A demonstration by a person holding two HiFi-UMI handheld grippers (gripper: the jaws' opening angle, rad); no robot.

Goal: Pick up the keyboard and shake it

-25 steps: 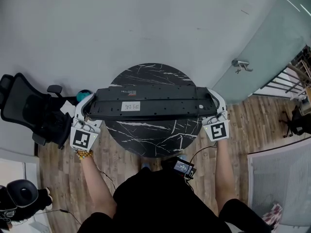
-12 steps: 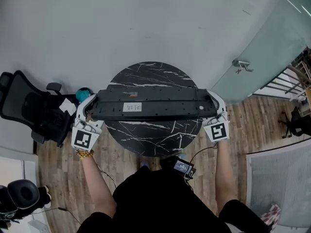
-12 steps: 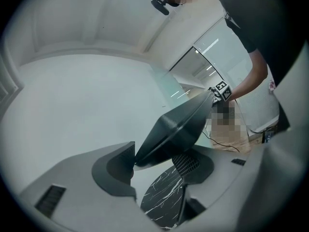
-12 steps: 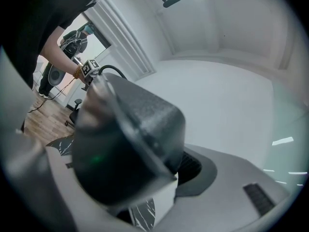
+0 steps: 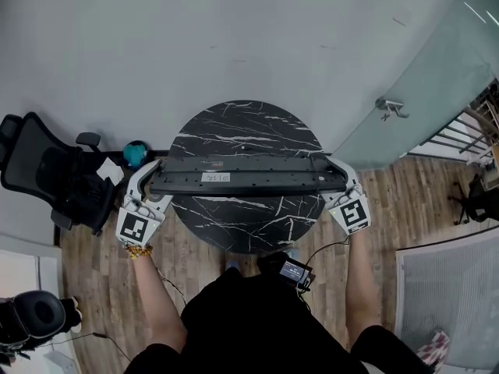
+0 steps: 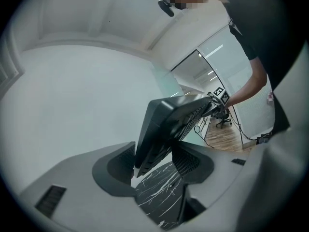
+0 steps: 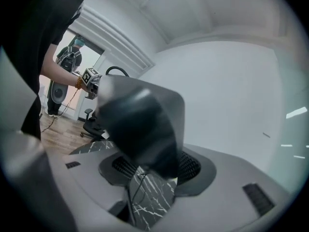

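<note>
Round marble table (image 5: 248, 226) below, grey wall behind; keyboard (image 5: 245, 179) hangs above it, underside toward my head camera, I judge so debris drops out; left gripper (image 5: 148, 184) clamps one end, right gripper (image 5: 341, 181) the other; end grips balance it for shaking.

Long black keyboard (image 5: 248, 182) fills the span between left gripper (image 5: 150, 184) and right gripper (image 5: 338, 179). Round black marble table (image 5: 245, 224) lies below it. Black office chair (image 5: 47, 178) and teal ball (image 5: 135, 153) crowd outside the left; open wooden floor (image 5: 401, 201) outside the right.
</note>
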